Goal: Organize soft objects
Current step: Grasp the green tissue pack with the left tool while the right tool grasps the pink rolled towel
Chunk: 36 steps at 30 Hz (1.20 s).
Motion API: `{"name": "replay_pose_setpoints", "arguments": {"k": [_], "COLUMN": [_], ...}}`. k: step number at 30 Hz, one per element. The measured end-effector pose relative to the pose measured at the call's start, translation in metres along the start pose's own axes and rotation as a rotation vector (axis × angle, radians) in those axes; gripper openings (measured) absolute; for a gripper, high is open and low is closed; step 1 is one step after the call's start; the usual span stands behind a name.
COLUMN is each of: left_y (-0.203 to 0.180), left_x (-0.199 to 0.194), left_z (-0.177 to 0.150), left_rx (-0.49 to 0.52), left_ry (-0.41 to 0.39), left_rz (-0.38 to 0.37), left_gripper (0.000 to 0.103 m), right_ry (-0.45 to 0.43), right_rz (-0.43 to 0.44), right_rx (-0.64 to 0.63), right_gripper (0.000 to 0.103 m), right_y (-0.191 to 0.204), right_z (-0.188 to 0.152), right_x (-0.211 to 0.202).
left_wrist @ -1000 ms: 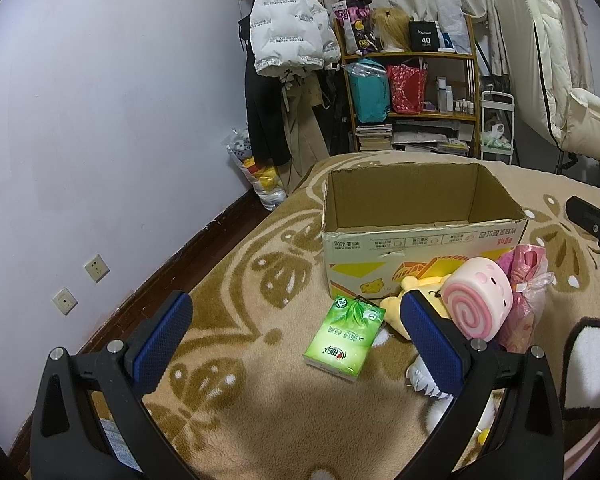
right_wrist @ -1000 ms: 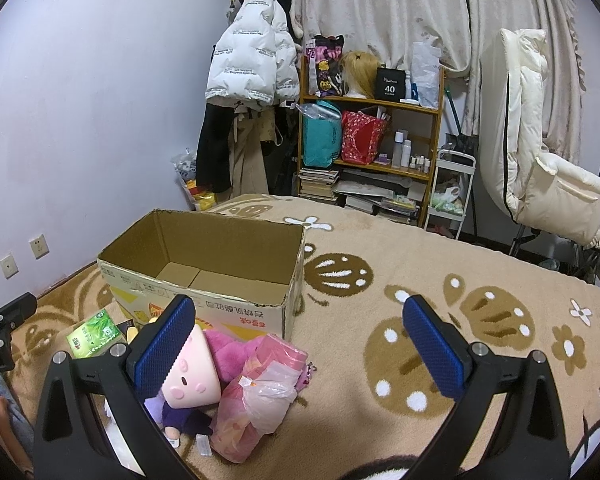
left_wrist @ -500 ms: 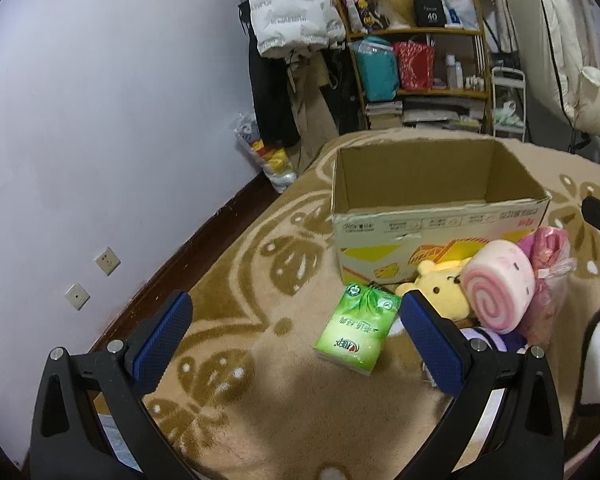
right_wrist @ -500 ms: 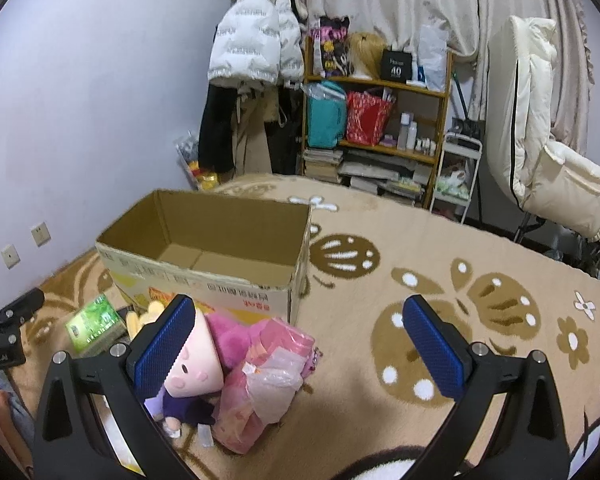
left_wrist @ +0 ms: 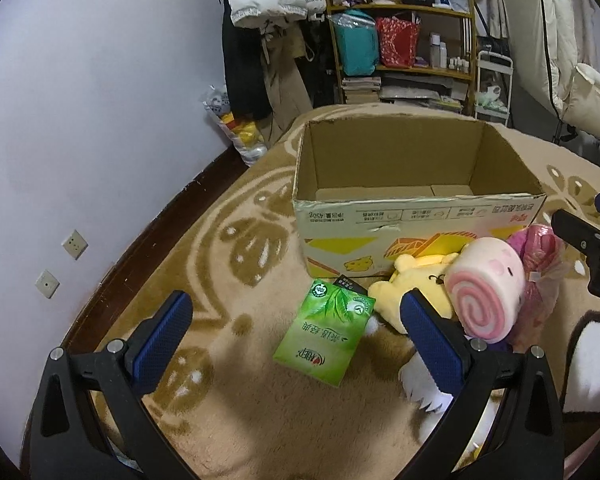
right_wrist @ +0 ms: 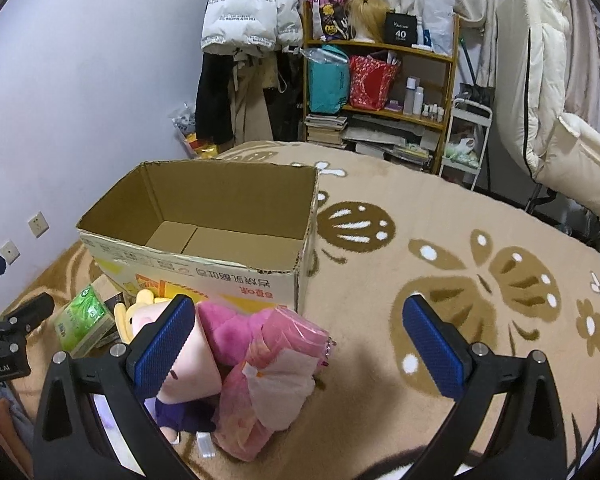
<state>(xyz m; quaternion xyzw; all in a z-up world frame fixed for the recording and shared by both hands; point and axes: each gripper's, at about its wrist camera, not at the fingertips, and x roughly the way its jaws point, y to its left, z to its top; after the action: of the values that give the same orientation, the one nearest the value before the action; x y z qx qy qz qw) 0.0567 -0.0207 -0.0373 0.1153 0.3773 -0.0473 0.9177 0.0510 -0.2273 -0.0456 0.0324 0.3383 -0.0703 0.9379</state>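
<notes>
Tissue pack (left_wrist: 327, 338) between spread left fingers (left_wrist: 162, 334), untouched; box (left_wrist: 416, 216) beyond.

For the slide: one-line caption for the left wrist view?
Open left gripper above green tissue pack, plush toys beside an empty cardboard box.

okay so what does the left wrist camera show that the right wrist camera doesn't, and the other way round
Only the left wrist view shows the pink swirl face of the roll-shaped plush, the yellow plush's face and the green tissue pack's full front.

Only the right wrist view shows the pink bagged bundle whole, the purple plush under the pile and the open carpet to the right of the box.

Both show the cardboard box with nothing inside, the toy pile against its front, the shelf, and both grippers open: left gripper, right gripper.
</notes>
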Motion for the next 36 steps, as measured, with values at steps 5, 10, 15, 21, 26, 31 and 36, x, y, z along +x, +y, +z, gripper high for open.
{"name": "replay_pose_setpoints", "arguments": {"k": [5, 10, 15, 21, 26, 31, 36], "left_y": [-0.005, -0.009, -0.010, -0.012, -0.018, -0.017, -0.012], "left_x": [0.022, 0.043, 0.055, 0.067, 0.070, 0.073, 0.072], "left_z": [0.005, 0.007, 0.005, -0.003, -0.009, -0.013, -0.014], "left_rx": [0.014, 0.028, 0.025, 0.016, 0.023, 0.001, -0.008], "left_ry": [0.040, 0.082, 0.122, 0.196, 0.214, 0.244, 0.225], "left_rz": [0.012, 0.017, -0.009, -0.056, -0.062, -0.099, -0.092], "left_gripper": [0.103, 0.103, 0.103, 0.103, 0.090, 0.075, 0.063], "right_ry": [0.051, 0.051, 0.066, 0.138, 0.195, 0.241, 0.236], "right_rz": [0.021, -0.006, -0.013, 0.004, 0.034, 0.109, 0.131], "right_rx": [0.027, 0.056, 0.081, 0.112, 0.128, 0.168, 0.173], "right_gripper": [0.103, 0.103, 0.103, 0.096, 0.088, 0.051, 0.040], "right_y": [-0.002, -0.007, -0.010, -0.016, -0.017, -0.017, -0.016], "right_z": [0.001, 0.002, 0.006, -0.001, -0.007, -0.014, -0.014], "right_x": [0.015, 0.023, 0.033, 0.045, 0.055, 0.061, 0.058]}}
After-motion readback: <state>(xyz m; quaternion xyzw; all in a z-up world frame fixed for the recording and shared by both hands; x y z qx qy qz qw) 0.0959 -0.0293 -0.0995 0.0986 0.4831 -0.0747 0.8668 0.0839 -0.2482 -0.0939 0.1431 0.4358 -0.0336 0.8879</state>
